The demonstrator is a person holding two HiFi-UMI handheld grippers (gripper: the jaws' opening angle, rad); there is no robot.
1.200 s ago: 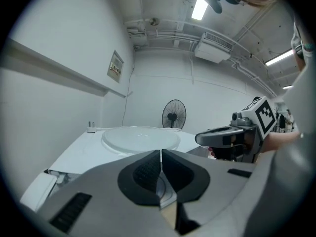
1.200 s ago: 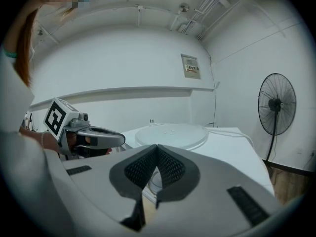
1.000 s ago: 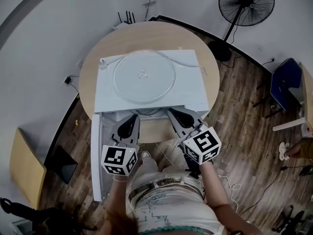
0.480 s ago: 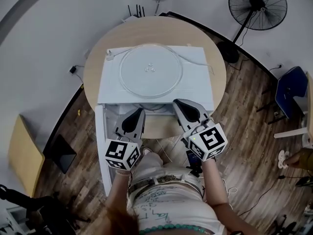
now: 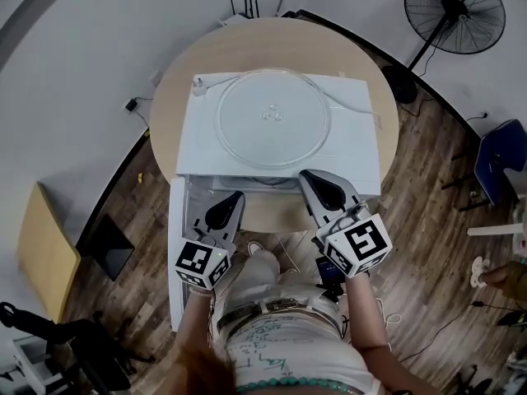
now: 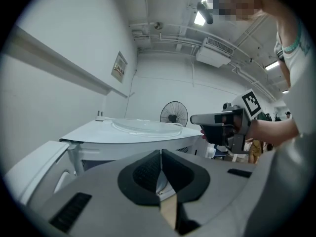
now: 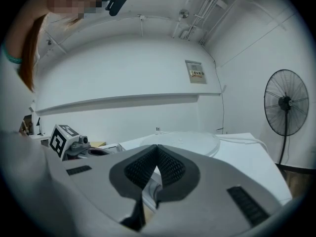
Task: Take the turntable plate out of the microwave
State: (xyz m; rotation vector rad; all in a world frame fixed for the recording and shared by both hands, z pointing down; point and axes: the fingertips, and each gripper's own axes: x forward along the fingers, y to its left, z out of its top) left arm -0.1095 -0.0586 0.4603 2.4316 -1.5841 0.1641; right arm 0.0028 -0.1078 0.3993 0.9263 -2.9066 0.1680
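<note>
Item: one glass turntable plate, lying flat on top of the one microwave, ahead of and above both sets of jaws and touched by neither. Two grippers, the left gripper and the right gripper, each with jaws closed on nothing, have drawn back from the microwave's open front, the left sinking lower, so removal looks complete. Also: one open door beside the left jaws, one round table, one standing fan.

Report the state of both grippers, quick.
Left gripper: closed, holding nothing.
Right gripper: closed, holding nothing.
</note>
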